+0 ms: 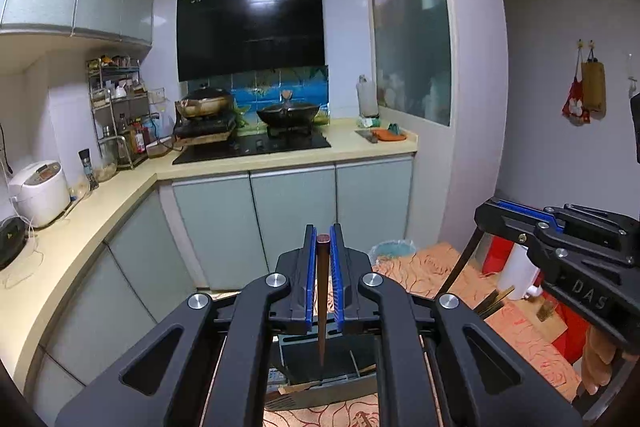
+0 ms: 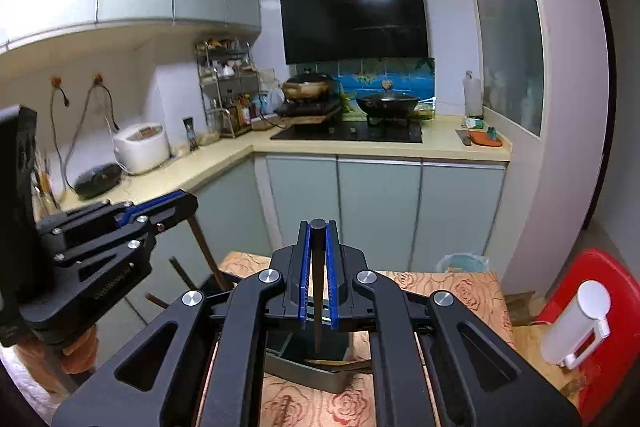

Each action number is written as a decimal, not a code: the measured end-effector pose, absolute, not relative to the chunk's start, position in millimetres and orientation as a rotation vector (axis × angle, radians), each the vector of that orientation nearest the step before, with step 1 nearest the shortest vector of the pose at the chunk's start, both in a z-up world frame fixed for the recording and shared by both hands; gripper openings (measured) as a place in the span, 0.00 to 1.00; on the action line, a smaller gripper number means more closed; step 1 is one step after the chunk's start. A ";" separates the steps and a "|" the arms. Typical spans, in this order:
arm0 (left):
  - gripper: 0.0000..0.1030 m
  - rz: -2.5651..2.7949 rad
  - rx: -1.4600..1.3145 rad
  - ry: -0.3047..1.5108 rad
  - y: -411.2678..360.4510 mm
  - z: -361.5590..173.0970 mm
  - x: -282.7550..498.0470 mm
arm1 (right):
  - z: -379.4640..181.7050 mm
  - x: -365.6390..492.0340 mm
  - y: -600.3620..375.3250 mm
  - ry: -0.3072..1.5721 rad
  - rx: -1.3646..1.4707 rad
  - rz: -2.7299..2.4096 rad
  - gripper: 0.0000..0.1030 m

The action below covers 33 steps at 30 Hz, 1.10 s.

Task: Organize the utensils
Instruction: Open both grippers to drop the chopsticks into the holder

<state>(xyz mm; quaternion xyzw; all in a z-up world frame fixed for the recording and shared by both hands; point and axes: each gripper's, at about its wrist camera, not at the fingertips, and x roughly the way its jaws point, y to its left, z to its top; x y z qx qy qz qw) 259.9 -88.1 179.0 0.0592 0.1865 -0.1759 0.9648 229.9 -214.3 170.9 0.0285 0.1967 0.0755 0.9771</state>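
My left gripper (image 1: 323, 233) is shut on a reddish-brown chopstick (image 1: 322, 299) that hangs upright, its tip over a dark grey utensil holder (image 1: 320, 359) on the patterned tablecloth. My right gripper (image 2: 318, 227) is shut on a dark chopstick (image 2: 318, 291), also upright, tip down over the same grey holder (image 2: 316, 375). Each gripper shows from the side in the other's view: the right one (image 1: 486, 213) at the right edge, the left one (image 2: 188, 201) at the left, with its chopstick (image 2: 206, 255) hanging below. Several utensils lie in the holder.
The small table has an orange floral cloth (image 2: 460, 291). A white bottle (image 2: 576, 327) stands on a red stool (image 2: 600, 307) to the right. More chopsticks (image 1: 494, 301) lie on the table. A bin (image 2: 462, 263) and kitchen cabinets (image 2: 380, 211) stand beyond.
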 end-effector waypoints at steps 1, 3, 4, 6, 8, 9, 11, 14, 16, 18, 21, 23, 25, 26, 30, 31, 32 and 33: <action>0.07 -0.353 0.118 0.385 -88.0 175.3 262.6 | 166.8 233.2 -212.3 0.404 0.049 0.147 0.08; 0.07 -0.347 0.114 0.396 -87.3 169.2 268.2 | 158.6 240.0 -209.3 0.426 0.051 0.149 0.08; 0.07 -0.345 0.110 0.402 -86.5 165.8 269.5 | 155.3 243.2 -208.4 0.434 0.049 0.148 0.08; 0.07 -0.343 0.101 0.415 -85.0 159.7 272.3 | 150.5 247.5 -207.2 0.446 0.045 0.148 0.08; 0.07 -0.339 0.099 0.426 -83.4 154.4 274.5 | 145.0 250.3 -205.4 0.458 0.042 0.149 0.08; 0.07 -0.337 0.100 0.428 -82.8 152.1 273.7 | 143.1 251.0 -204.8 0.461 0.041 0.152 0.08; 0.07 -0.332 0.102 0.429 -80.9 149.7 273.0 | 140.6 251.7 -203.7 0.465 0.039 0.156 0.08; 0.07 -0.326 0.104 0.431 -78.6 147.3 270.4 | 137.8 252.2 -204.6 0.470 0.045 0.158 0.08; 0.10 -0.324 0.098 0.438 -76.1 146.4 269.5 | 135.8 252.3 -204.0 0.477 0.052 0.163 0.10; 0.22 -0.322 0.089 0.436 -74.0 147.2 268.1 | 135.4 252.4 -204.1 0.482 0.059 0.167 0.14; 0.37 -0.322 0.076 0.428 -69.4 150.1 263.9 | 136.5 249.4 -205.4 0.476 0.070 0.160 0.32; 0.43 -0.328 0.066 0.428 -66.4 152.1 261.6 | 138.1 246.1 -205.8 0.472 0.075 0.163 0.32; 0.52 -0.332 0.051 0.425 -62.6 154.6 256.8 | 139.4 241.5 -206.8 0.465 0.075 0.163 0.32; 0.54 -0.333 0.046 0.422 -60.7 155.8 254.2 | 140.1 239.6 -207.5 0.463 0.076 0.164 0.32; 0.65 -0.329 0.043 0.391 -52.6 158.1 237.6 | 141.8 227.0 -210.3 0.447 0.075 0.162 0.32; 0.66 -0.328 0.047 0.387 -52.0 157.4 233.5 | 142.1 224.7 -211.1 0.443 0.075 0.160 0.32; 0.66 -0.329 0.053 0.384 -50.7 155.8 228.1 | 142.0 220.4 -212.0 0.439 0.073 0.159 0.32; 0.67 -0.330 0.054 0.383 -49.4 154.2 224.6 | 141.4 215.8 -212.9 0.436 0.074 0.160 0.32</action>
